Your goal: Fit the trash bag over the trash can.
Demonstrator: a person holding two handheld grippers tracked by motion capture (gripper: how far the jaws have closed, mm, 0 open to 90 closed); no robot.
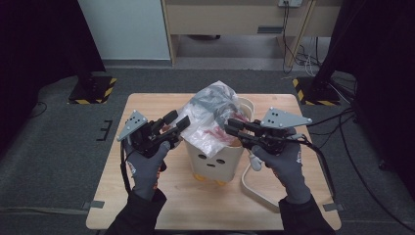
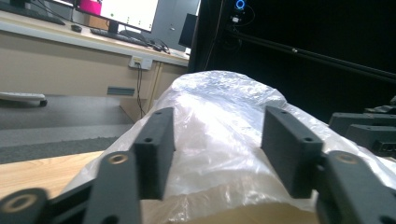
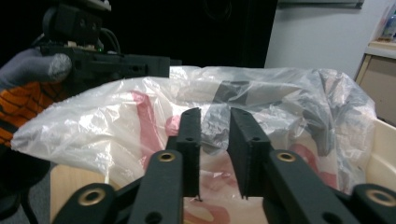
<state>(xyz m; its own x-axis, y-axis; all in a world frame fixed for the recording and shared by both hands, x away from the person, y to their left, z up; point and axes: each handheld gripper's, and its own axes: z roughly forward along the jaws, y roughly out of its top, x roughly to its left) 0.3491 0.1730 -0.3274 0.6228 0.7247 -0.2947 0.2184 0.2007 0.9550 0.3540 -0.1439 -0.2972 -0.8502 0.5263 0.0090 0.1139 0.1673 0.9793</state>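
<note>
A clear plastic bag with dark and red things inside bulges out of a cream bin that has a small face on its front. My left gripper is at the bin's left, jaws aimed at the bag. In the left gripper view it stands open and wide, with the bag bulging in the gap and neither pad pressing on it. My right gripper reaches over the bin's right rim. Its jaws are open by a narrow gap, close against the bag.
The bin stands mid-way on a wooden table. A white cable loops on the table right of the bin. Two striped stand bases sit on the floor behind the table, near a desk.
</note>
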